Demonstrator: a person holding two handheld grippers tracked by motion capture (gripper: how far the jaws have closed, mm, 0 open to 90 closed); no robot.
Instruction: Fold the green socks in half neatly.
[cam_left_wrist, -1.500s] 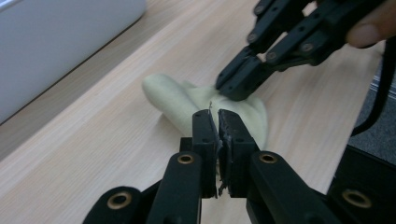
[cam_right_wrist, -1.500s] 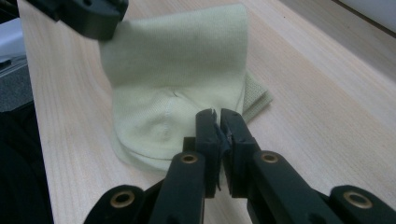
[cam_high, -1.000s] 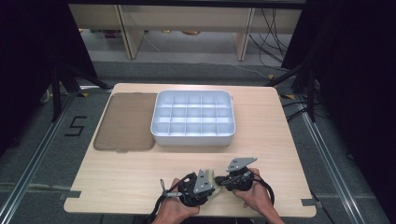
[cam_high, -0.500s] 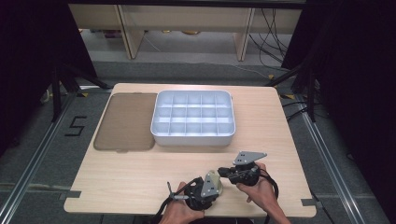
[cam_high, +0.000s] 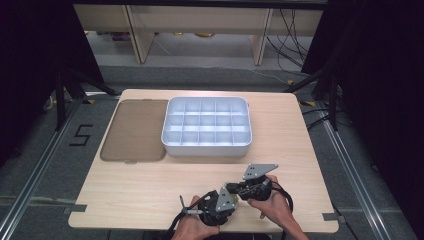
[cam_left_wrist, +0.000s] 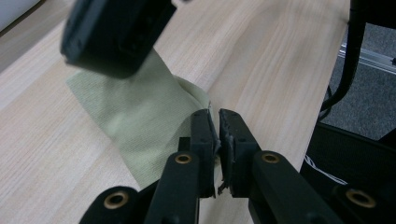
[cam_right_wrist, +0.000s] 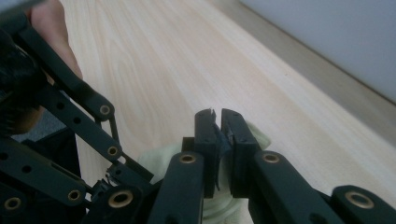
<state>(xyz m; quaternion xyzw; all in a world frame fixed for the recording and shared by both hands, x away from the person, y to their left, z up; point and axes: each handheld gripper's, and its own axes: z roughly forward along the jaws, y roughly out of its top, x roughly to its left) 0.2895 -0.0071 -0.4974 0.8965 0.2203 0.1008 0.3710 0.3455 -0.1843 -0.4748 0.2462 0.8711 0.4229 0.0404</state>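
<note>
My left gripper (cam_left_wrist: 214, 116) pinched the pale green cloth (cam_left_wrist: 140, 116) on the table (cam_high: 150, 190). My right gripper (cam_right_wrist: 217, 116) was clenched too, seemingly on the same cloth.

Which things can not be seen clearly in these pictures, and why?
- Green cloth: in the high view the hands and grippers cover it; its full shape is unclear.
- Left gripper: whether its shut jaws pinch the cloth is uncertain.
- Right gripper: same doubt; the cloth lies under it.
- Compartment tray: contents too small to tell.
</note>
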